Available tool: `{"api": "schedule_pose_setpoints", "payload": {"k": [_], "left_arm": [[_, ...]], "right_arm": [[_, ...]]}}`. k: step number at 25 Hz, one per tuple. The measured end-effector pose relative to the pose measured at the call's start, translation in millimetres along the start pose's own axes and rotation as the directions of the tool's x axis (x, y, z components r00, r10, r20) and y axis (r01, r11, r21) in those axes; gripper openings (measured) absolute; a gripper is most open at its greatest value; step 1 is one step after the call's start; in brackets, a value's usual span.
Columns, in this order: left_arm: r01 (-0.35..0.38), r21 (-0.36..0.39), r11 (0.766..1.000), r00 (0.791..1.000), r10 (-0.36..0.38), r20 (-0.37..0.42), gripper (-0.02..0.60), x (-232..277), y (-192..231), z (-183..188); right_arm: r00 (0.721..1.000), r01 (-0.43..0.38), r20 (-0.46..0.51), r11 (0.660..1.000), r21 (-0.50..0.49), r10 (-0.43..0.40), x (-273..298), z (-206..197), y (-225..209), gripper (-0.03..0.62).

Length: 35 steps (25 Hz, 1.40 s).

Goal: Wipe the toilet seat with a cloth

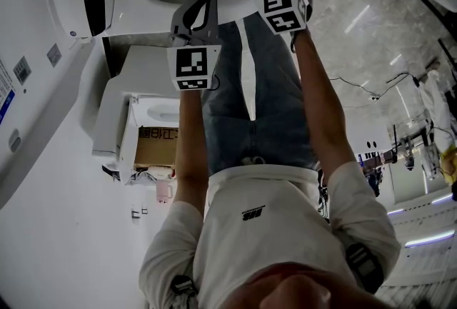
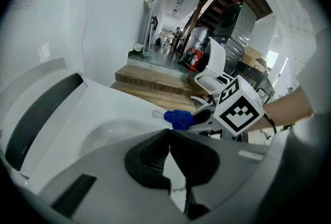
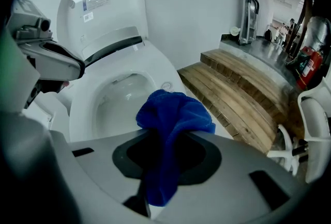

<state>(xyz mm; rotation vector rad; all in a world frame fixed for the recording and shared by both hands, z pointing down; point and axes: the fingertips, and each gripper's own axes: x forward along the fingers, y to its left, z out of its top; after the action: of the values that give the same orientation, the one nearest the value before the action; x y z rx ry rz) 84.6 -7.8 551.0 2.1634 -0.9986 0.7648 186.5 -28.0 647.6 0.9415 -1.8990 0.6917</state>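
Blue cloth (image 3: 173, 114): pinched in my right claw (image 3: 166, 137)
toilet seat (image 3: 166, 74): just ahead of right claw, below cloth
left claw (image 2: 168, 137): pressed together, empty, farther off

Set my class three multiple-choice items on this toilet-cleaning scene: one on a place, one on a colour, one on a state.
1. Where is the cloth?
A) in the toilet bowl
B) between the right hand-held gripper's jaws
C) on the wooden steps

2. What colour is the cloth?
A) white
B) red
C) blue

3. The toilet lid is:
A) raised
B) shut
C) missing

Answers: B, the jaws pinch it; C, it is blue in every view; A, it stands upright.
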Motion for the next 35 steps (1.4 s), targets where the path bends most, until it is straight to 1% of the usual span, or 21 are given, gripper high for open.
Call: {"api": "schedule_pose_setpoints", "payload": {"k": [17,28,35], "left_arm": [[-0.006,-0.049,0.999,0.999,0.008,0.044,0.011,-4.6,41.5,15.9],[-0.019,-0.072,0.997,0.997,0.024,0.075,0.011,-5.7,72.8,24.9],[-0.036,-0.092,0.995,0.994,0.045,0.099,0.011,-6.9,92.3,32.5]], "right_arm": [[1.0,0.028,0.003,0.999,-0.046,-0.027,26.1,54.3,0.6,0.089],[0.999,0.036,0.005,0.996,-0.085,-0.035,42.0,86.0,6.4,0.089],[0.999,0.039,0.025,0.993,-0.112,-0.036,54.4,111.9,14.1,0.089]]}}
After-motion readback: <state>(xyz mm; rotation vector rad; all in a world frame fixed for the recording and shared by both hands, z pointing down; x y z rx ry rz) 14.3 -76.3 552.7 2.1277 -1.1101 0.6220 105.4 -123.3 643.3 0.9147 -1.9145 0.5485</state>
